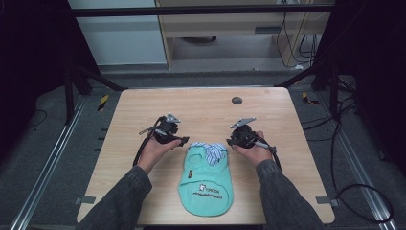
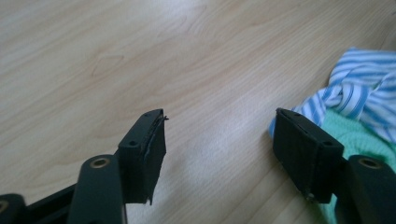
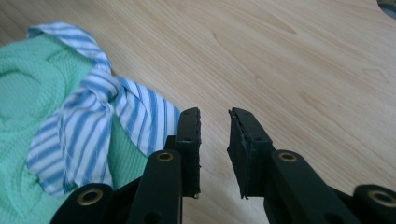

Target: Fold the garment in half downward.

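We hold one black two-jaw gripper in each hand above a light wooden table point(image 1: 143, 191). A small mint-green knitted garment point(image 1: 207, 182) with a blue-and-white striped collar point(image 1: 214, 152) lies flat on the near middle of the table, collar end away from us and printed hem toward the near edge.

Left gripper point(image 1: 184, 140): it sits just left of the collar end. In the left gripper view its jaws stand fairly wide apart point(image 2: 219, 149) over bare wood. The right-hand jaw in that view overlaps the edge of the striped collar point(image 2: 359, 88); we cannot tell whether it touches the cloth. Nothing lies between the jaws.

Right gripper point(image 1: 229, 142): it sits just right of the collar end. In the right gripper view its jaws stand close together with a narrow gap point(image 3: 215, 140), and bare wood shows through the gap. The striped collar point(image 3: 93, 121) and the green knit point(image 3: 28, 74) lie beside the left-hand jaw, outside the gap. No cloth is gripped.

A dark round insert point(image 1: 236, 100) sits in the table's far side.
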`<state>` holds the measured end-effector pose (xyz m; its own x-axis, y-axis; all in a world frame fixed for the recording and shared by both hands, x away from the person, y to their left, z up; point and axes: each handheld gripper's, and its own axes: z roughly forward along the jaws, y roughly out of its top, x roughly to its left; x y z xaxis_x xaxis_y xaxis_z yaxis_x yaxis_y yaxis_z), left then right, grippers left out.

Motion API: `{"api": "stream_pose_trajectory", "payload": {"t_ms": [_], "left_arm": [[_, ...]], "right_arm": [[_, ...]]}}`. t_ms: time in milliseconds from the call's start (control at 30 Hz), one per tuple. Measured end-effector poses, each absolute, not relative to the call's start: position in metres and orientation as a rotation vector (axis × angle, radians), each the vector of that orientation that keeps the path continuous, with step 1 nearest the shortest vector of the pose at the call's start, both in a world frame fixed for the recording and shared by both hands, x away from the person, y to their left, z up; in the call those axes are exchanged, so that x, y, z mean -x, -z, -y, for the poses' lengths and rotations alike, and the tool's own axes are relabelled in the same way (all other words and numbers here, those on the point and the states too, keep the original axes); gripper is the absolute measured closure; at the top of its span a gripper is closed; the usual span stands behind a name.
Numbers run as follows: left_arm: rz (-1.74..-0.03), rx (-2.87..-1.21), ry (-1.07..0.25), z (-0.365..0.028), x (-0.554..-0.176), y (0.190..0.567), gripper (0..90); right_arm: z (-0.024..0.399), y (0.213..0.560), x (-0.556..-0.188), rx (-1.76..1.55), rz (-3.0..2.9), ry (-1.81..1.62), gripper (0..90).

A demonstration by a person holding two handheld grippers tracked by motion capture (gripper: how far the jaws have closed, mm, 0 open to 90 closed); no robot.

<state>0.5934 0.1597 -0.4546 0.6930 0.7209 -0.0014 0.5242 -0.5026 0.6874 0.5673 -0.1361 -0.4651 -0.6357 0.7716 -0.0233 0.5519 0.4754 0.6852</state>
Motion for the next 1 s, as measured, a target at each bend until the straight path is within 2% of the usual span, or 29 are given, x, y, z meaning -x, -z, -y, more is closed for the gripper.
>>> {"api": "stream_pose_trajectory", "payload": {"t_ms": [533, 1000], "left_arm": [[-0.926, -2.256, -0.35, -0.147, -0.599, 0.46, 42.3], [-0.938, -2.249, -0.316, -0.139, -0.599, 0.466, 39.4]], "right_arm": [[0.125, 0.468, -0.576, -1.128, -2.409, -0.956, 80.9], [0.113, 0.475, -0.573, -1.127, -2.467, -0.947, 75.7]]}}
